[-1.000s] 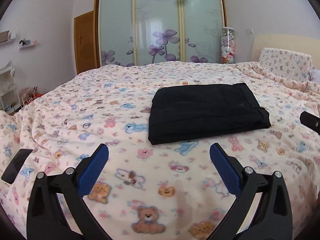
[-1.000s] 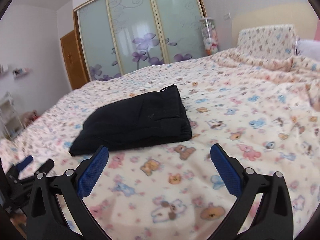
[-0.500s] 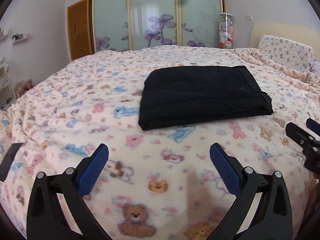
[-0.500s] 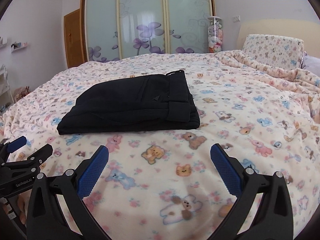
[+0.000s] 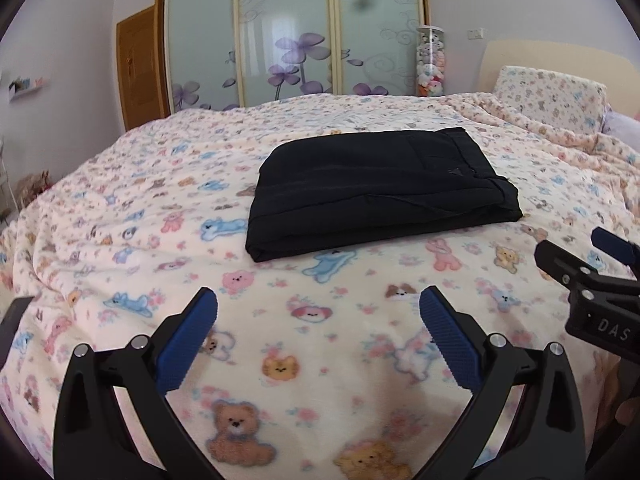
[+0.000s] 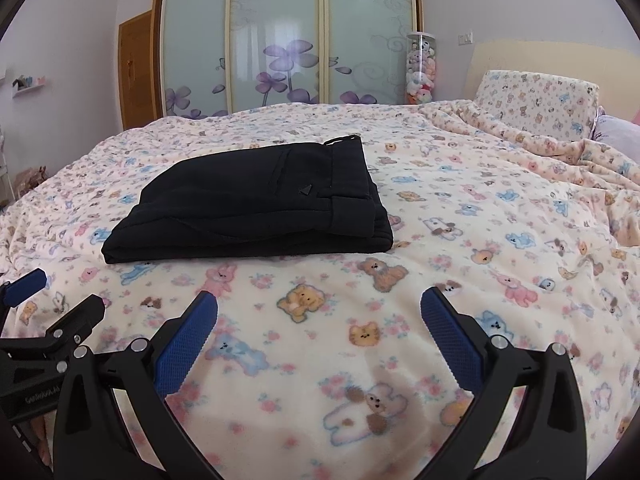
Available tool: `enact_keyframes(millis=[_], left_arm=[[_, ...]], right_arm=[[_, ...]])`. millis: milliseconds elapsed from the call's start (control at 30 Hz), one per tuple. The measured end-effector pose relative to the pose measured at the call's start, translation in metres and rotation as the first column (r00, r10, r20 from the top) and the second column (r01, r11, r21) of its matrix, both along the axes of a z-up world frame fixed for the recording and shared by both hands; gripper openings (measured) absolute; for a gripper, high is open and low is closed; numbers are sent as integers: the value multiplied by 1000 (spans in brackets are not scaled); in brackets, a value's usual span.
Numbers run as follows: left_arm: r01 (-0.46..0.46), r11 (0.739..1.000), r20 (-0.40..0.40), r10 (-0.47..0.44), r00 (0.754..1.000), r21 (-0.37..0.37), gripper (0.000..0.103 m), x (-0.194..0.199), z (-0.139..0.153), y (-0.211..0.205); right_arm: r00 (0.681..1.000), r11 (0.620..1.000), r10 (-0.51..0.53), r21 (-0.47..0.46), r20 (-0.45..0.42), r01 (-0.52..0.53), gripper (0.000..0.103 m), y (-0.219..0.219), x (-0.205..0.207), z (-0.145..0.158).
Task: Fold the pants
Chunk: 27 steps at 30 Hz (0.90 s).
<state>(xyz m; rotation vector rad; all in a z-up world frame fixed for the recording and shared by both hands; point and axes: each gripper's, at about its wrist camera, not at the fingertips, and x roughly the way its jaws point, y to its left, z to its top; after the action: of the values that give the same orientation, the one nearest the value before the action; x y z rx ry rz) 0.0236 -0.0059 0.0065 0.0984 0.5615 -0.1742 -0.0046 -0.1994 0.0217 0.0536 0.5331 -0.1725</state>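
Note:
Black pants (image 5: 376,192) lie folded into a compact rectangle on the bed, waistband toward the right. In the right wrist view the same pants (image 6: 256,208) sit left of centre. My left gripper (image 5: 318,332) hovers open above the blanket, well short of the pants, nothing between its blue pads. My right gripper (image 6: 319,334) is likewise open and empty, near the bed's front. Each gripper shows in the other's view: the right gripper (image 5: 588,264) at the right edge, the left gripper (image 6: 52,300) at the left edge.
The bed is covered by a cream blanket (image 5: 320,360) printed with animals. A matching pillow (image 5: 548,96) rests against the headboard at the right. Sliding wardrobe doors (image 5: 296,40) with purple flowers and a wooden door (image 5: 140,68) stand behind the bed.
Both grippers have drawn back and levelled, staying open. The pants lie unmoved. The other gripper has come further into each view.

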Motion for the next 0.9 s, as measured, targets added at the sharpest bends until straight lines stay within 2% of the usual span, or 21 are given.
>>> enact_keyframes(millis=[400, 900], left_arm=[[-8, 1000, 17, 8, 1000, 19, 101, -2, 2, -2], [-17, 1000, 14, 17, 1000, 5, 101, -3, 2, -1]], right_arm=[[1000, 1000, -7, 18, -19, 8, 102, -3, 3, -4], [1000, 1000, -4, 20, -23, 5, 102, -4, 5, -4]])
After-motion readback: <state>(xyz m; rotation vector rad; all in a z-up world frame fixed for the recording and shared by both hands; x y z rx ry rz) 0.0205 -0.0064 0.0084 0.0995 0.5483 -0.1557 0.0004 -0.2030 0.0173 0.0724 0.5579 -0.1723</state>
